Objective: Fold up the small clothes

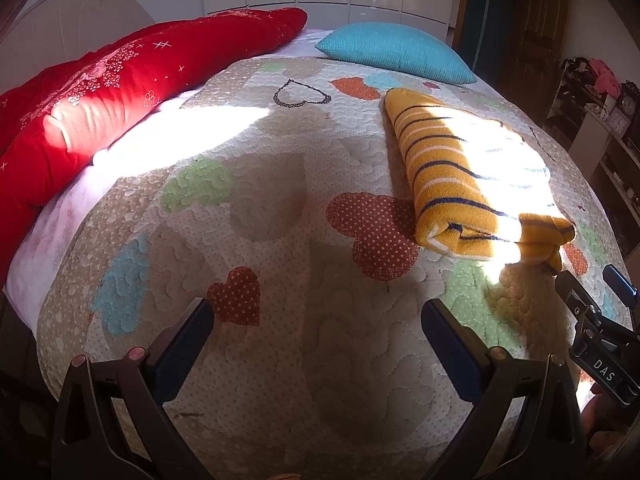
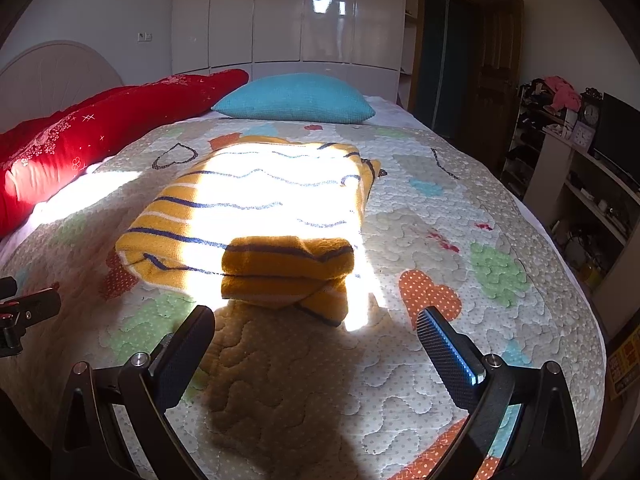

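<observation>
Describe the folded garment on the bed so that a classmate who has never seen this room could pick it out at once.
Start at the bed, covered by a pale quilt printed with coloured hearts. Below the turquoise pillow and beside the long red bolster lies the folded garment. It alone is mustard yellow knit with dark blue and white stripes, in a neat rectangle.

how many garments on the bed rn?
1. A folded yellow striped sweater lies on the quilt, just ahead of the open right tool and right of the open left tool. Others may lie outside both views.
</observation>
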`<state>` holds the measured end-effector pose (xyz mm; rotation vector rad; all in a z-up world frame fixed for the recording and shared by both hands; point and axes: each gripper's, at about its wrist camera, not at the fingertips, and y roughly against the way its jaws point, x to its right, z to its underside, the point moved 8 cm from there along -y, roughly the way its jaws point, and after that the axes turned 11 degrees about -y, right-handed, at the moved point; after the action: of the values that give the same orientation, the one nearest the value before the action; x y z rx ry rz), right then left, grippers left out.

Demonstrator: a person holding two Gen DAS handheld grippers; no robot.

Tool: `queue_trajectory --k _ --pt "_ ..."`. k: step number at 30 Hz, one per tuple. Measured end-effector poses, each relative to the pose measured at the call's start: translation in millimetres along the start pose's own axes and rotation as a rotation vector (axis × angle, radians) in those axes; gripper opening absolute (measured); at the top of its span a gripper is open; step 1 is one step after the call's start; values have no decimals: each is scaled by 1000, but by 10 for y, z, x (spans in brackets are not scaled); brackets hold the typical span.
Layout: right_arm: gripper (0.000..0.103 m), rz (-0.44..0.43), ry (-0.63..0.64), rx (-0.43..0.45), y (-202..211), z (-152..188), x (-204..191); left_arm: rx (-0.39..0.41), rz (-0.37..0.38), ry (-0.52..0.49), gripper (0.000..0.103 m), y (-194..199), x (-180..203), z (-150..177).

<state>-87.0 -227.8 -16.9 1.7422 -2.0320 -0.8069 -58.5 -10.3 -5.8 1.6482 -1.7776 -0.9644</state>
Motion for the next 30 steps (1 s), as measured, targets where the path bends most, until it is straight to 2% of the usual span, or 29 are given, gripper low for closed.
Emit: queue_trajectory --k 30 --pt "103 -14 19 -14 -47 58 -83 -43 29 25 103 -117 -43 83"
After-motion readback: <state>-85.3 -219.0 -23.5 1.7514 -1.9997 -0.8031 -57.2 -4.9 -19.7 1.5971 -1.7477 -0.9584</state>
